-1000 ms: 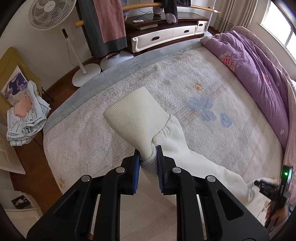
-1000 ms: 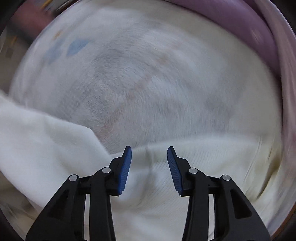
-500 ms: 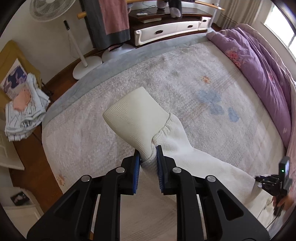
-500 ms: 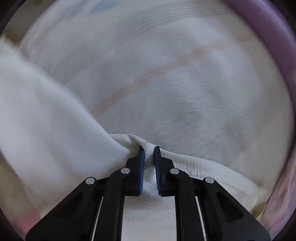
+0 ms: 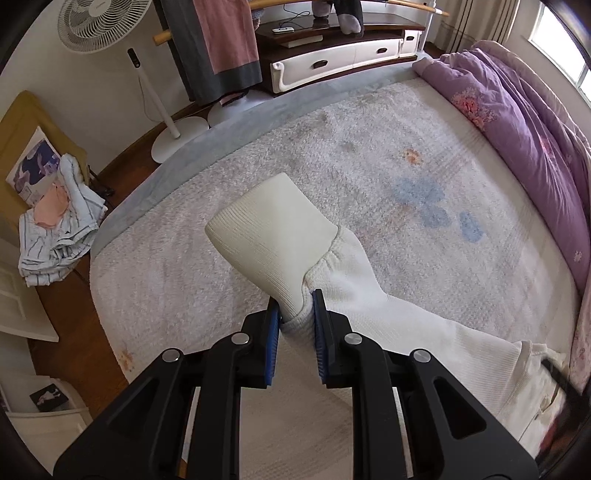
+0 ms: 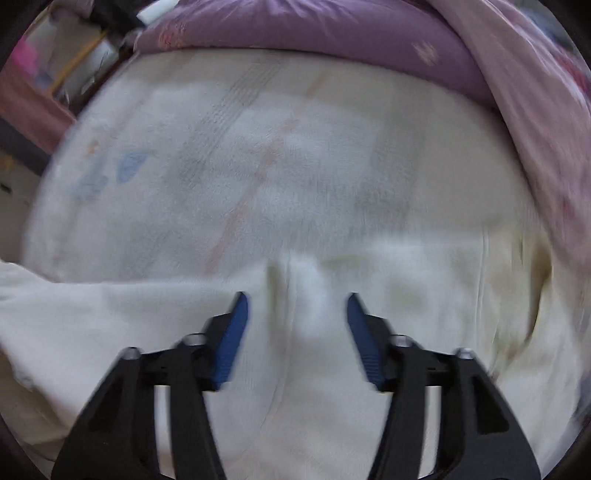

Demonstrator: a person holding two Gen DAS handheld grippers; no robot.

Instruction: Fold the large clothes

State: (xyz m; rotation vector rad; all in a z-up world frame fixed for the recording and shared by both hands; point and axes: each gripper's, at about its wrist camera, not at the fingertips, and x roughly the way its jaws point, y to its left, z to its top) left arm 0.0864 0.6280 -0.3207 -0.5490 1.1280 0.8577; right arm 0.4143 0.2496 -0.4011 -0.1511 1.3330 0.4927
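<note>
left wrist: left gripper (image 5: pixel 295 308) clamped on ribbed cream sleeve cuff (image 5: pixel 273 236); right gripper (image 6: pixel 295 306) apart over knit.

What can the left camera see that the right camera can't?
Only the left wrist view shows the fan, the pile of striped clothes on the floor side, the TV cabinet, and the left gripper shut on the white sweater's ribbed cuff. Only the right wrist view shows the right gripper open above the sweater's body, blurred. Both show the white sweater, the fluffy bed cover and the purple quilt.
</note>
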